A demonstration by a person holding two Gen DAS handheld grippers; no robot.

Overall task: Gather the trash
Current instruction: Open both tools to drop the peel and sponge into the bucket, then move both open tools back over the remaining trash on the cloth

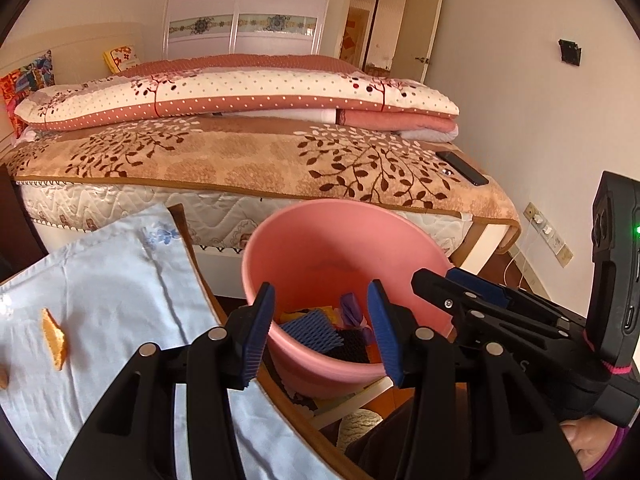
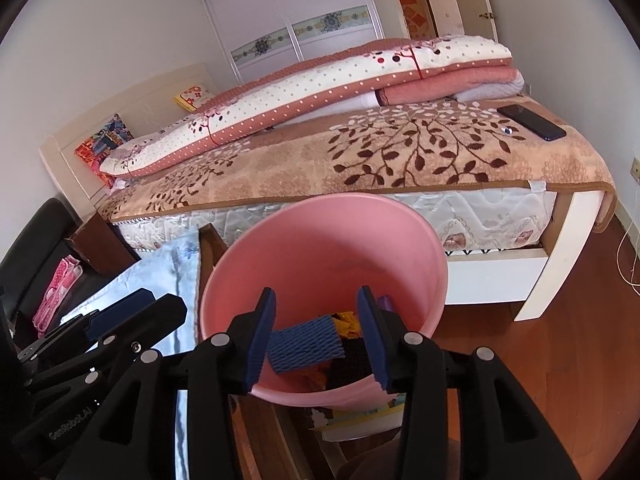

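A pink bin (image 1: 320,248) (image 2: 320,240) stands beside the table and in front of the bed. It holds a blue foam net (image 1: 308,328) (image 2: 304,344), a black net (image 2: 352,360), a purple wrapper (image 1: 352,308) and a yellow scrap (image 2: 348,320). My left gripper (image 1: 320,332) hangs open over the bin's near rim with nothing between its pads. My right gripper (image 2: 316,340) is open too, above the foam net lying in the bin. An orange peel (image 1: 54,338) lies on the pale blue cloth (image 1: 120,280) to the left.
The bed (image 1: 260,156) fills the space behind the bin, with a black phone (image 1: 462,168) (image 2: 532,120) at its corner. The table's wooden edge (image 1: 192,248) runs beside the bin. Wooden floor (image 2: 560,340) lies to the right. A black seat with pink cloth (image 2: 56,288) is at the far left.
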